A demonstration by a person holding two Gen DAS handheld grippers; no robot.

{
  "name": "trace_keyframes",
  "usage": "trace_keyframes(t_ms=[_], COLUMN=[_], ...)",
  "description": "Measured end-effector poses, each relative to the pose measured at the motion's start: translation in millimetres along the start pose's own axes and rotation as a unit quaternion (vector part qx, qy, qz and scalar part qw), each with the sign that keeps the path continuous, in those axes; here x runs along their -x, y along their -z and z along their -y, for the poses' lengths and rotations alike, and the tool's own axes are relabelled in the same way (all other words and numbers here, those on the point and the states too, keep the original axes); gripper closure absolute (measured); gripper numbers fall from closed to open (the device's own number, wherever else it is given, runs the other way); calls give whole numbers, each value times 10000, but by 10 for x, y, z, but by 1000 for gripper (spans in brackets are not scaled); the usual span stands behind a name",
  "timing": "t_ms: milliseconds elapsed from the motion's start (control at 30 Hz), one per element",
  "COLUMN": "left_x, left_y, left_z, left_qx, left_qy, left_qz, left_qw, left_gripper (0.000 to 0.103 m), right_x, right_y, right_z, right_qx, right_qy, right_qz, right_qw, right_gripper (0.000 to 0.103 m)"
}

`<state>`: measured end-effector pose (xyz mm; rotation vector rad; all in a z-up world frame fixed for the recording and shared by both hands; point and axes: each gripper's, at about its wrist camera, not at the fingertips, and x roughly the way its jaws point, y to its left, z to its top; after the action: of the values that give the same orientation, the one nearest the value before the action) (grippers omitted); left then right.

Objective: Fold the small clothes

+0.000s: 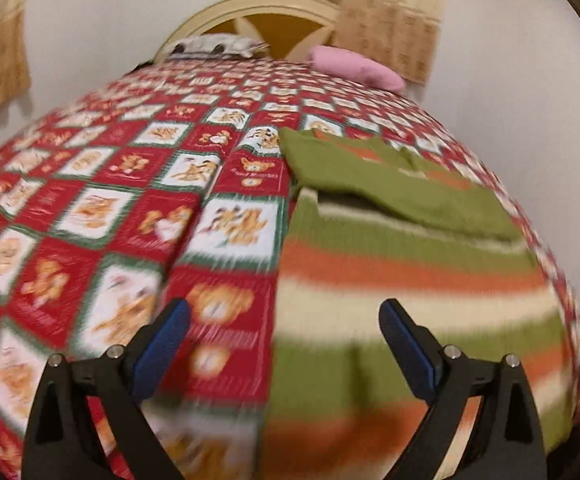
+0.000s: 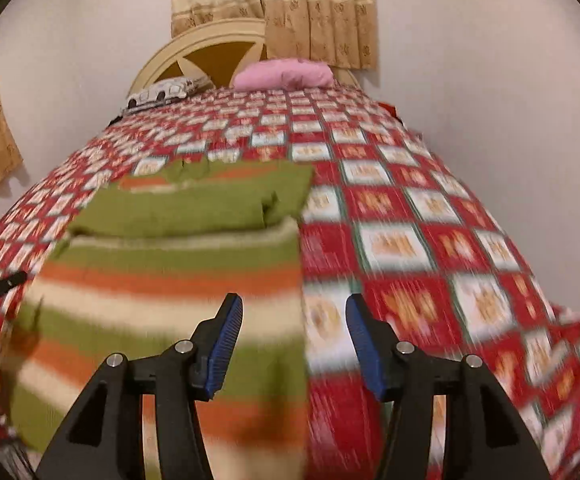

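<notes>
So the striped sweater (image 1: 402,280) is lying flat on the red patchwork bedspread (image 1: 102,208), body toward the cameras, with the plain green sleeves (image 2: 194,208) folded across the upper part near the collar. It sits toward the near end of the bed, well short of the pink pillow (image 2: 286,74) by the headboard (image 2: 194,50). The left gripper (image 1: 286,344) is spread wide with nothing between its blue pads, hanging above the sweater's left edge. The right gripper (image 2: 294,340) also stands parted and empty, straddling the sweater's right edge, one pad over the stripes and one over the bedspread. Both views are smeared with motion blur, so I can't tell how high the tips are off the fabric. My guess at the step: sleeves are in, and the bottom-to-top fold is what's left. What worries me is the grab at the hem. If the claws pinch too deep they could catch the bedspread along with the knit and drag it up. A lopsided pinch, one side further in than the other, would skew the fold, and a quick lift could flip those loose sleeves back out.
</notes>
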<state>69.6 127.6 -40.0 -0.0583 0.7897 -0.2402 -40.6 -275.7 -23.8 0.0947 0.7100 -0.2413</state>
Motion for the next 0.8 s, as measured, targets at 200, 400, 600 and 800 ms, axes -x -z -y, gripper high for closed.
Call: trace_keyframes(t_ms=[200, 400, 600, 800], left_x=[384, 566, 638, 535], left_y=[439, 743, 912, 1068], left_z=[60, 115, 121, 113], left_qx=[-606, -658, -524, -327], left_qy=[389, 523, 491, 865], left_qz=[-285, -414, -403, -902], left_qw=[9970, 9956, 9966, 9916], left_gripper=[6, 6, 10, 42], right_x=[328, 364, 341, 368], right_y=[614, 1078, 1328, 1389], right_z=[88, -4, -196, -368], right_qx=[206, 215, 304, 663], right_qy=[-50, -405, -638, -509], right_qz=[-557, -960, -1143, -1165], right_qw=[9982, 9943, 9909, 9897], right_gripper=[48, 48, 48, 65])
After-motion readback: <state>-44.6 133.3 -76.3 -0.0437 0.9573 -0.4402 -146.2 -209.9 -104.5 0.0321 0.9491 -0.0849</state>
